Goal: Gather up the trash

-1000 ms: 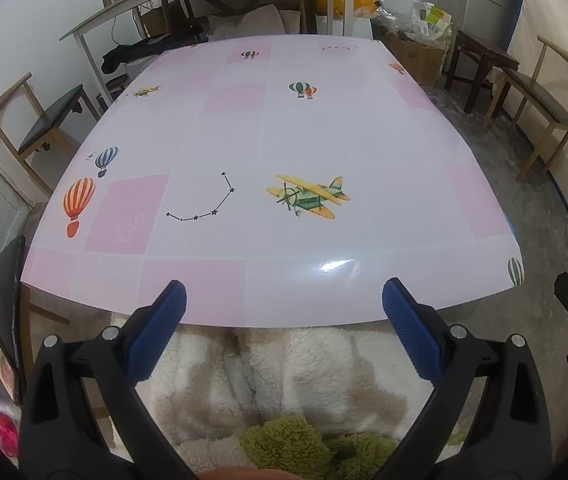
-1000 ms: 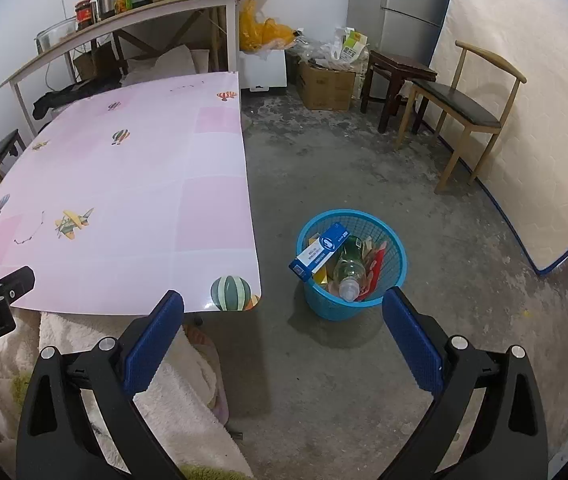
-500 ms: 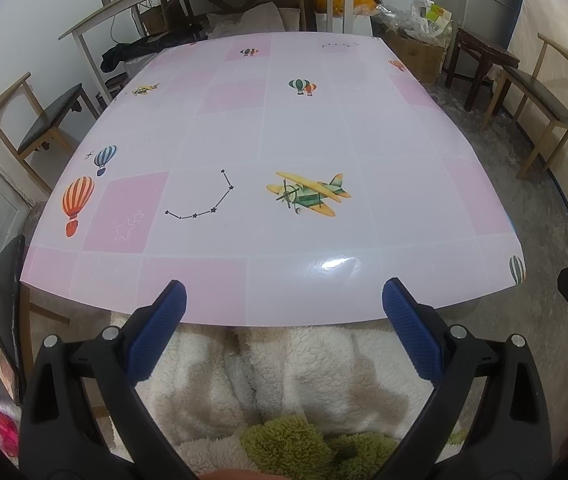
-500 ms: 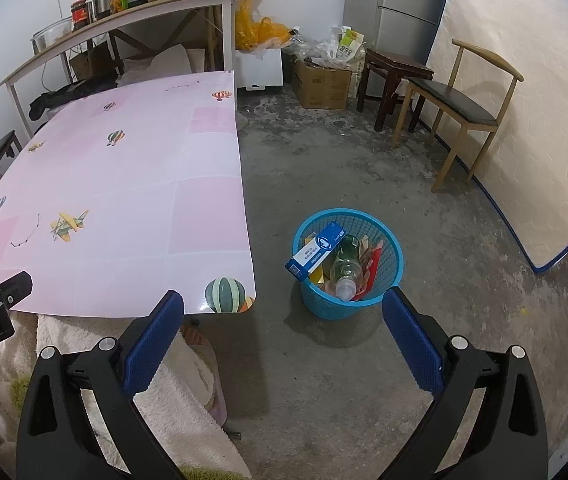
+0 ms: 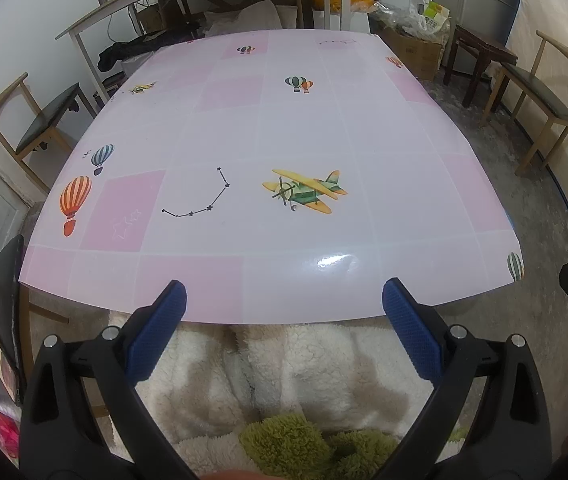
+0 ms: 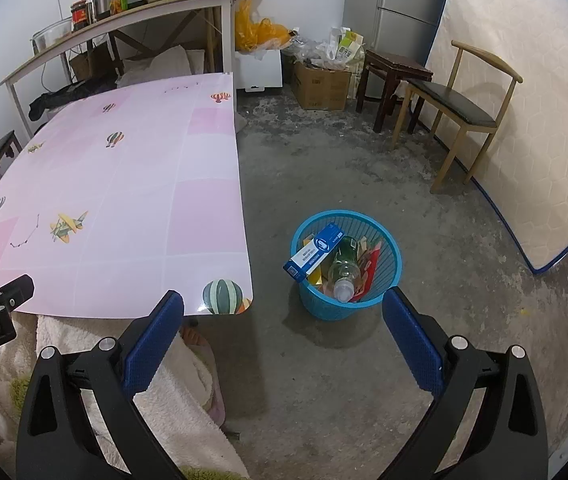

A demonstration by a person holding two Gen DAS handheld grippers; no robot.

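Right wrist view: blue trash basket on floor, centre frame, just ahead of my right claw, spread, empty. Left claw, spread, faces bare pink table; right is nearer.

Each hand-held gripper has black arms, blue textured pads, silver screws.

blue plastic mesh bin on floor, right of pink-covered table | clear plastic bottle, blue-white carton inside bin
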